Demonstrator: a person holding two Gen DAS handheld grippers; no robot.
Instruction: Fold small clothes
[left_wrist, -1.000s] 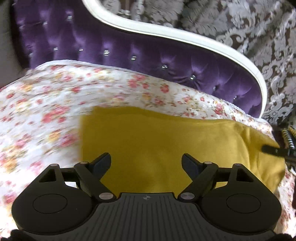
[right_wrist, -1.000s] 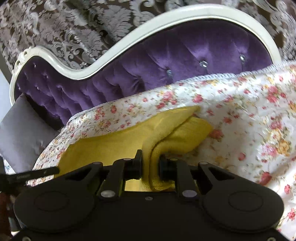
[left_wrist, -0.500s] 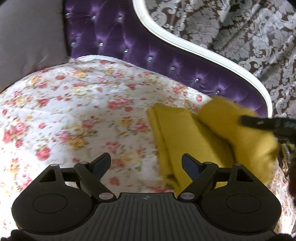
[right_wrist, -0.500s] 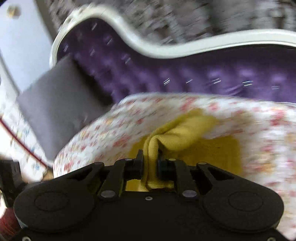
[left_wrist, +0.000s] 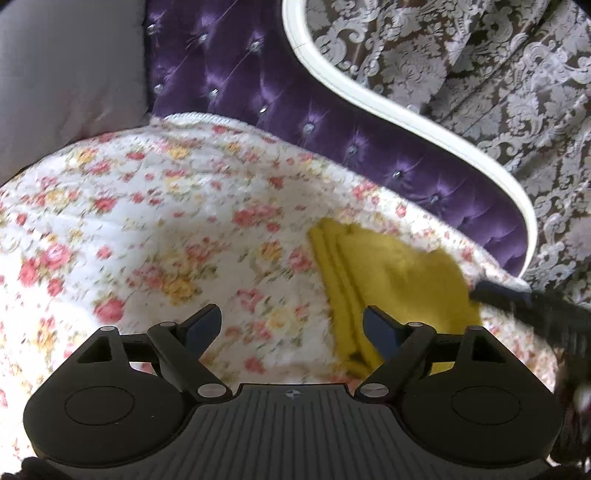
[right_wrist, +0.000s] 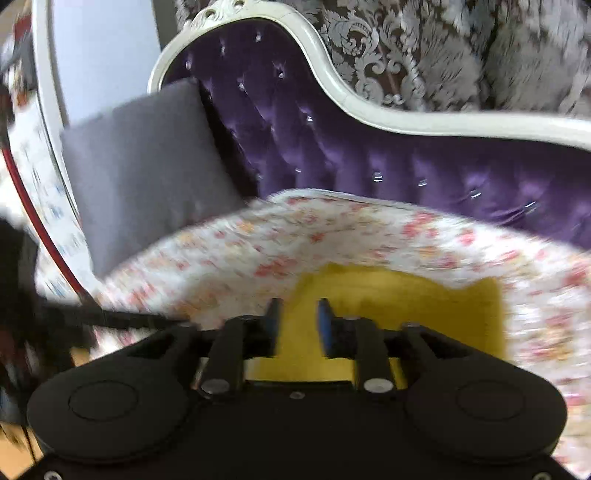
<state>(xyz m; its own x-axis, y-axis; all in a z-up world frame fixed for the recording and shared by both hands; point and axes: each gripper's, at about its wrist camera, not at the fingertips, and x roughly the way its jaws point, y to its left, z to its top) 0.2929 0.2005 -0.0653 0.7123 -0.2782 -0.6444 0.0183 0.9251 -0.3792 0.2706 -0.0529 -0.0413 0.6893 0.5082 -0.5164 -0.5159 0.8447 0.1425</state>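
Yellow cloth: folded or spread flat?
Folded. The yellow cloth lies on the flowered cover as a compact rectangle, with stacked layer edges along its left side in the left wrist view.

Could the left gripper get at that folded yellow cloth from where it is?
Probably yes: the left gripper is wide open, nothing between its jaws, and the yellow cloth lies uncovered just beside it on the floral bedspread.

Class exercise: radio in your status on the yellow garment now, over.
Left gripper open, empty. Right gripper opening, yellow garment below, unpinched. Garment folded flat on floral cover. Nothing in the way.
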